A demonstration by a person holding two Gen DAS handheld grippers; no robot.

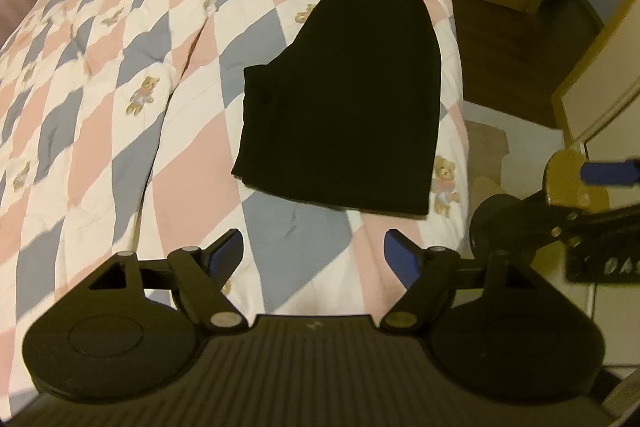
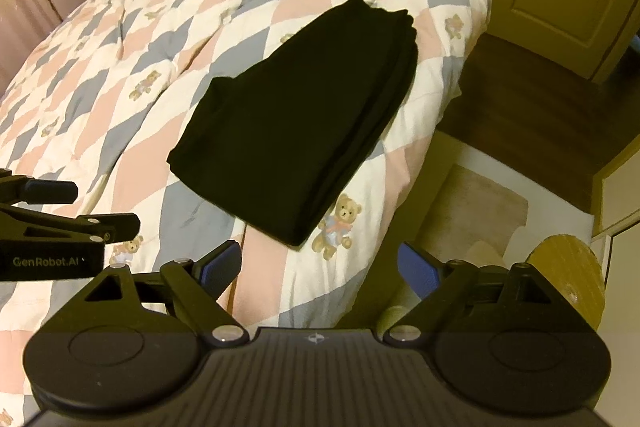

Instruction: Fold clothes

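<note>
Both tools hung released over the quilted bed [image 1: 120, 115]: left tool [image 1: 314, 259] and right tool [image 2: 320, 267] each spread wide with nothing between the fingers. Just ahead of them lay the folded black garment [image 2: 296, 123], flat on the quilt, untouched.

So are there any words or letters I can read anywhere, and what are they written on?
"GenRobot.AI": white letters on the side of the left gripper, seen from the right wrist.
"DAS": on the right gripper seen from the left wrist; blurred and cut off, so unsure.
Nothing readable on the quilt or black garment.
</note>
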